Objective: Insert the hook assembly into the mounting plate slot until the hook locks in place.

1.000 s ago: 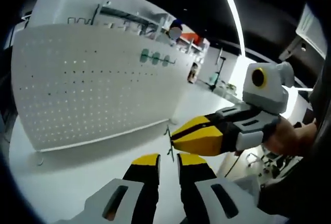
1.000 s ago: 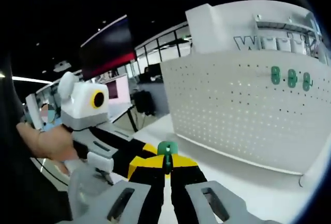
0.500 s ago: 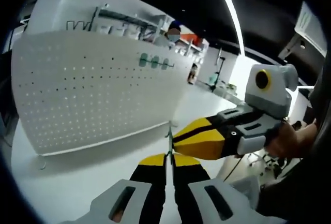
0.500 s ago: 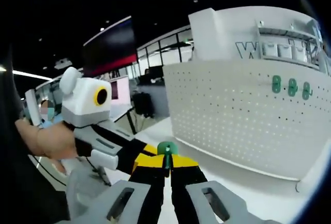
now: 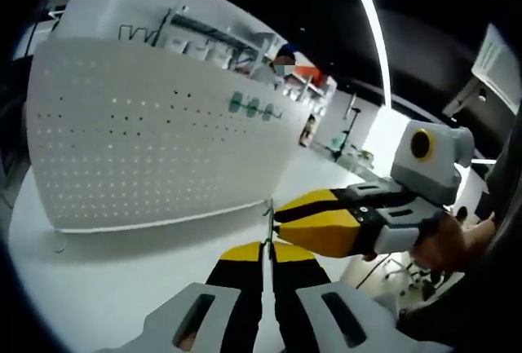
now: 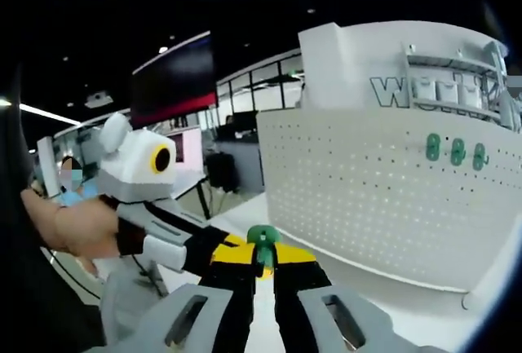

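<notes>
In the left gripper view, the left gripper (image 5: 263, 249) has its yellow-tipped black jaws pressed together on a thin dark metal hook wire (image 5: 267, 221) that rises from the tips; the right gripper (image 5: 281, 221) reaches in from the right, its tips against the same wire; in the right gripper view, the right gripper (image 6: 262, 257) pinches a small green plastic hook base (image 6: 262, 236), with the left gripper (image 6: 224, 249) touching beside it; the white perforated pegboard panel (image 6: 383, 194) stands beyond on the white table (image 5: 122, 271), carrying three green mounted hooks (image 6: 456, 151).
</notes>
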A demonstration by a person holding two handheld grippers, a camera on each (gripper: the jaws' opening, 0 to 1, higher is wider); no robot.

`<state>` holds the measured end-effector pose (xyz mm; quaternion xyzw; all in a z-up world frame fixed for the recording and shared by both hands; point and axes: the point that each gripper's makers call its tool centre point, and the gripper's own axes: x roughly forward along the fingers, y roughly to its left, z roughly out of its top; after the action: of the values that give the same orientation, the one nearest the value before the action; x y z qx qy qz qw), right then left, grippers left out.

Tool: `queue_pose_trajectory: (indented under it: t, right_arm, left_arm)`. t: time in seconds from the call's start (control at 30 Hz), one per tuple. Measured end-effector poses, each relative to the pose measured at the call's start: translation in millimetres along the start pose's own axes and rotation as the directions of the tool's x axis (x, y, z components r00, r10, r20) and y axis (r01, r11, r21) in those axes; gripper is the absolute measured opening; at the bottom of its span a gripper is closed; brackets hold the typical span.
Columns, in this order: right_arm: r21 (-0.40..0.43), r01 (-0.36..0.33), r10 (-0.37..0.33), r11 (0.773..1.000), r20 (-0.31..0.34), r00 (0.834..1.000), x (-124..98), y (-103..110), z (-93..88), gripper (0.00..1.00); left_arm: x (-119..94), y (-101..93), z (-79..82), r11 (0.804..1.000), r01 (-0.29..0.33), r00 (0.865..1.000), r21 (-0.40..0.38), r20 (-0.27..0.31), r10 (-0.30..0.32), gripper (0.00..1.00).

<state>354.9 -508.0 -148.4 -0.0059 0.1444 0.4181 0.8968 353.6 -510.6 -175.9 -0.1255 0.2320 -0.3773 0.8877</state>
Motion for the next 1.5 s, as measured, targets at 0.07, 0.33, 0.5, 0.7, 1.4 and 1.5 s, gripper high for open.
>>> queue_pose_trajectory:
  t: [0.07, 0.33, 0.5, 0.7, 1.4, 1.5]
  right_arm:
    - [-0.003, 0.002, -0.002, 1.0, 0.012, 1.0, -2, 1, 2.9, 0.06]
    - [0.01, 0.0, 0.0, 1.0, 0.034, 0.999, -4, 7, 5.6, 0.06]
    - [0.017, 0.015, -0.016, 1.0, 0.046, 0.999, -2, 5, 8.1, 0.05]
    - [0.031, 0.018, -0.02, 0.999, 0.056, 0.998, -3, 3, 10.6, 0.02]
    - [0.084, -0.012, 0.006, 0.996, 0.075, 0.997, -3, 7, 12.2, 0.01]
    - [0.064, -0.011, 0.006, 0.998, 0.083, 0.997, -5, 8, 14.4, 0.0]
  left_arm:
    - [0, 2.8, 0.6, 1.0, -0.013, 1.0, 0.001, 0.003, 0.013, 0.02]
    - [-3, 3.0, 4.2, 1.0, -0.025, 0.999, 0.002, 0.024, 0.025, 0.02]
    - [-3, -3.5, 5.9, 0.999, -0.018, 0.999, 0.026, 0.027, 0.018, 0.02]
    - [-3, -7.6, 10.0, 1.0, -0.009, 0.999, 0.027, 0.038, 0.008, 0.02]
    - [-7, -10.1, 10.3, 0.99, -0.045, 0.999, 0.133, 0.032, 0.042, 0.03]
    - [-7, -12.0, 13.5, 0.977, -0.063, 0.997, 0.204, 0.051, 0.054, 0.04]
